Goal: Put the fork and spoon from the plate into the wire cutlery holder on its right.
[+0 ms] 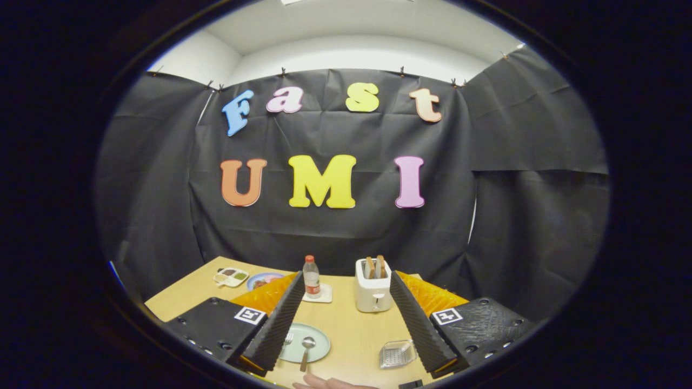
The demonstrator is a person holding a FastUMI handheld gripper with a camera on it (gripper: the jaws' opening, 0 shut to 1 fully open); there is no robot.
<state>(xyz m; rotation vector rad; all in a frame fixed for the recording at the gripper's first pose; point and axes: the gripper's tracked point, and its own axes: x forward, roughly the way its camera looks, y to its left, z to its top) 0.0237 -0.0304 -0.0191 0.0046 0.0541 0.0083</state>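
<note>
A: Gripper (pixel 346 319) first: its 2 fingers are standing wide apart with nothing between the pads, hanging above the wooden table (pixel 351 324).

B: And the task's things, where are they lying?

A: The plate (pixel 313 346) is sitting just inside the left finger, partly hidden behind it. The spoon (pixel 306 350) is lying on the plate with its bowl toward the far side and its handle sticking out over the near rim. The fork (pixel 287 339) is peeking out beside it, tines showing at the left finger's edge, the rest hidden.

B: And the wire cutlery holder?

A: The wire cutlery holder (pixel 396 354) is resting on the table to the right of the plate, close by the right finger, well apart from the plate.

B: What is standing beyond the fingers?

A: A toaster (pixel 373 294) with 2 slices poking up, a bottle (pixel 311 276) with a red cap on a coaster (pixel 324 294), and further left a bowl (pixel 265 280) and a small divided tray (pixel 231 276).

B: Anything nearer?

A: A hand (pixel 330 383) is showing at the table's near edge.
</note>
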